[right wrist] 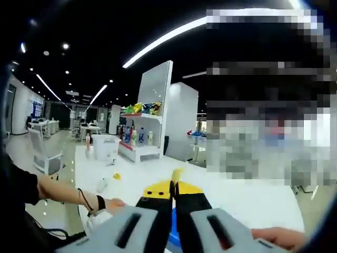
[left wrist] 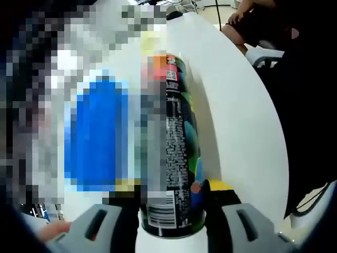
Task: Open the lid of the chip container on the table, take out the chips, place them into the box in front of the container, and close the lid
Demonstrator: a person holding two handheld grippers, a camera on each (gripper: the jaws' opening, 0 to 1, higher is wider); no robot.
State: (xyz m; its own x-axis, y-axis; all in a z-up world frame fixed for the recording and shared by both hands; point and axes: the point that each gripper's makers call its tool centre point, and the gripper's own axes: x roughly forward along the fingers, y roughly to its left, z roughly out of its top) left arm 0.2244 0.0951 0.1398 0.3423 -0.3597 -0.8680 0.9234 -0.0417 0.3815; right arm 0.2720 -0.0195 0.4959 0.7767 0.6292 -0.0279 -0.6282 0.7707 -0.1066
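Observation:
The chip container point(left wrist: 176, 153), a tall dark can with colourful print and a barcode near its base, runs up the left gripper view over the white table point(left wrist: 237, 116). My left gripper point(left wrist: 171, 205) is shut on its lower end, one grey jaw on each side. In the right gripper view, my right gripper point(right wrist: 174, 187) is raised above the table with its yellow-tipped jaws pressed together. A thin pale yellow chip point(right wrist: 177, 175) sticks out from between the tips. A bit of something blue point(right wrist: 172, 234) shows under the jaws.
A person's hand with a dark wristband point(right wrist: 108, 205) rests at the lower left, and fingers point(right wrist: 274, 237) show at the lower right. Shelves with goods point(right wrist: 139, 132) and a chair point(right wrist: 45, 155) stand behind the table. Another person point(left wrist: 247, 21) sits at its far edge.

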